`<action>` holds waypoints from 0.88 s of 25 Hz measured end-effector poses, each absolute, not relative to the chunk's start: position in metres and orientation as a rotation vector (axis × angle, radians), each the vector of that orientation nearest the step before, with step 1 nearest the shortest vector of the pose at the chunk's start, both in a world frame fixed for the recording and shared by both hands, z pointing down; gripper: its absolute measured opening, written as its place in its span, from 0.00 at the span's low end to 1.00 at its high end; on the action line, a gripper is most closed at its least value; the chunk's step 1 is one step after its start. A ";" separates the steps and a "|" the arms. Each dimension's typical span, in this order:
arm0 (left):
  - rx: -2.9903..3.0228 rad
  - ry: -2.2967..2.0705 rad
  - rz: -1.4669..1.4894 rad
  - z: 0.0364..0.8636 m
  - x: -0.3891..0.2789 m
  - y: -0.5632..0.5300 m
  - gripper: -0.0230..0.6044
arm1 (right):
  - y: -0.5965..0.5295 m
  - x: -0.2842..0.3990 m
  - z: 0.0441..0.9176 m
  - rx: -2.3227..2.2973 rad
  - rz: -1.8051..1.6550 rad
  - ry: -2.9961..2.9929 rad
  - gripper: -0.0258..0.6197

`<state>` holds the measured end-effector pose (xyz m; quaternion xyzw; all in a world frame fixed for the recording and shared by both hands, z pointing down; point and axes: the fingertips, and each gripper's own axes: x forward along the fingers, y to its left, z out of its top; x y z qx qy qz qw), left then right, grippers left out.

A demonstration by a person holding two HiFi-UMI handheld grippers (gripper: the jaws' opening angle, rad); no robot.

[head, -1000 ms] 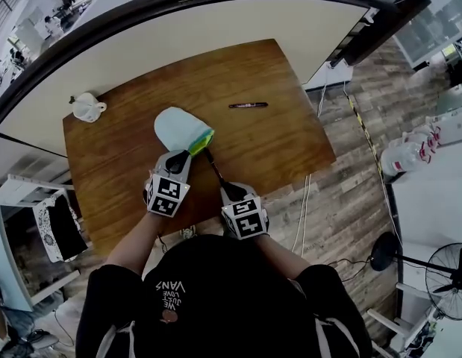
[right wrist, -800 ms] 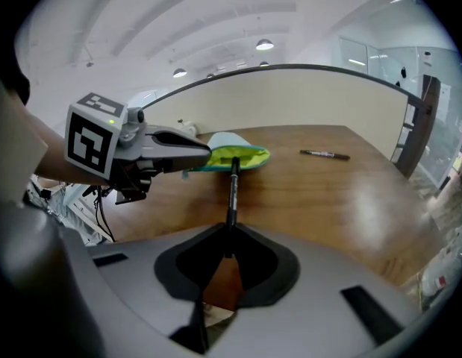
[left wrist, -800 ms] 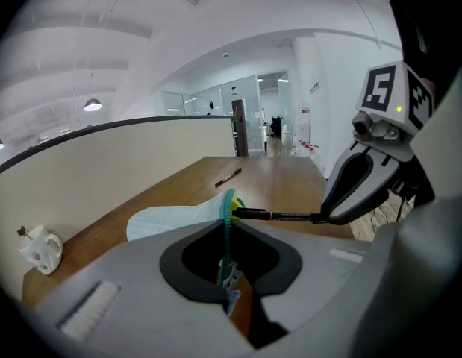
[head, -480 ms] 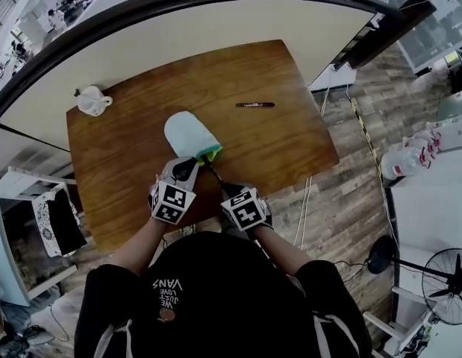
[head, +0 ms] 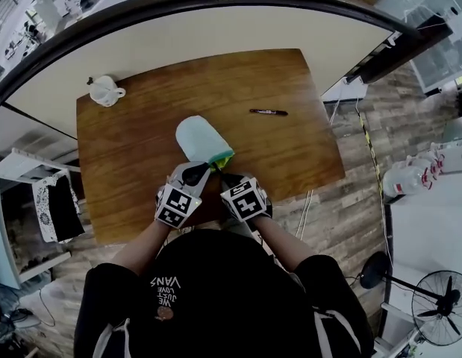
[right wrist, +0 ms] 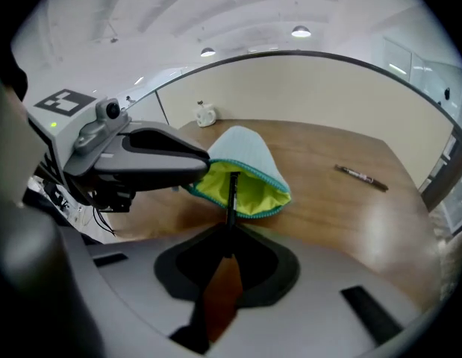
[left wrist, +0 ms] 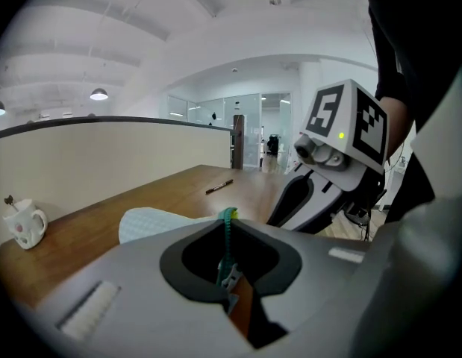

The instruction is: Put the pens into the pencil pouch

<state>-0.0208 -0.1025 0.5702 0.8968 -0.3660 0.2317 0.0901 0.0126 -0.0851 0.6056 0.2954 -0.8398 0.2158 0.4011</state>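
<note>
Altogether two pens (head: 269,112) (right wrist: 231,192), one pouch (head: 199,139).

Bare table (head: 141,155) lies all round the pouch (head: 199,139) — only a pen (head: 268,112) and a corner mug (head: 104,91) interrupt.

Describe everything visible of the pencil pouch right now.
The pencil pouch is pale mint fabric with lime lining and a teal zipper. It lies on the wooden table near the person, mouth open toward them. The left gripper pinches its zipper edge; the right gripper's black pen points into the mouth.
</note>
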 end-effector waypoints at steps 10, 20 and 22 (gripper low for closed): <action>2.629 -1.068 0.566 0.571 -0.025 -0.102 0.09 | -0.111 -0.007 0.595 0.659 0.509 -2.170 0.12; 2.567 -1.122 0.471 0.568 -0.027 -0.110 0.09 | -0.129 -0.030 0.593 0.613 0.525 -2.277 0.12; 2.530 -1.153 0.434 0.567 -0.032 -0.113 0.09 | -0.131 -0.033 0.591 0.622 0.561 -2.334 0.12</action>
